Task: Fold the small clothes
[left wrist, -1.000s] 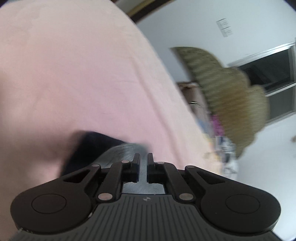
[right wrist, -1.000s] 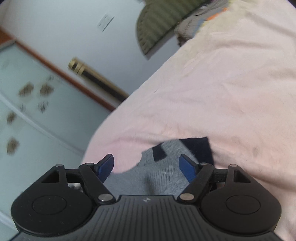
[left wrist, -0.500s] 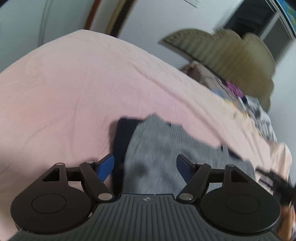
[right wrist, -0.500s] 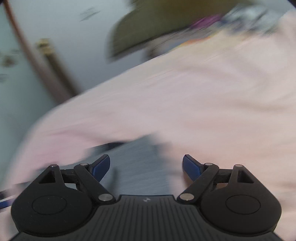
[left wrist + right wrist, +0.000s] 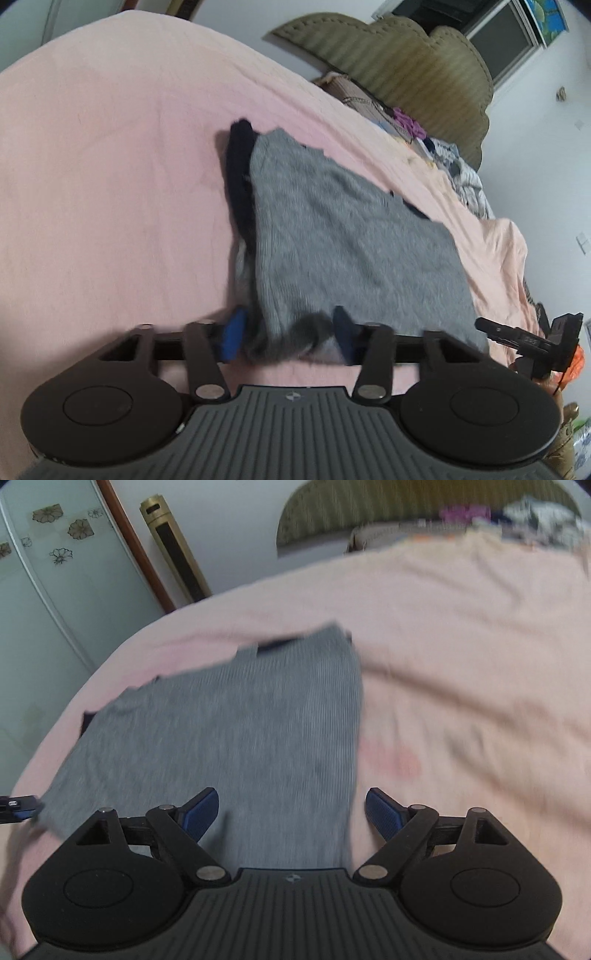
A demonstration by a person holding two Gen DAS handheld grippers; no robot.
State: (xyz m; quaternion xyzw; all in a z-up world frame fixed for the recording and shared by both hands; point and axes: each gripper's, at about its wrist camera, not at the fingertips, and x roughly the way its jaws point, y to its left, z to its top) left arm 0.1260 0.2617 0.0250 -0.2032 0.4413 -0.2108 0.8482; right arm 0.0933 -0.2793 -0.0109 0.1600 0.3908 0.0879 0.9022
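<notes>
A grey knit garment with dark navy trim lies folded flat on the pink bedsheet. My left gripper is open, its blue pads on either side of the garment's near left corner. In the right wrist view the same garment lies flat, and my right gripper is open over its near right edge, holding nothing. The right gripper's tip shows in the left wrist view at the garment's far corner.
A pile of mixed clothes lies by the olive padded headboard. A peach cloth lies beyond the garment. A glass door with flower prints and a gold-coloured post stand past the bed's edge.
My left gripper was shut on the garment one second ago and has opened. Both grippers have drawn back and the garment now lies flat on the bed.
</notes>
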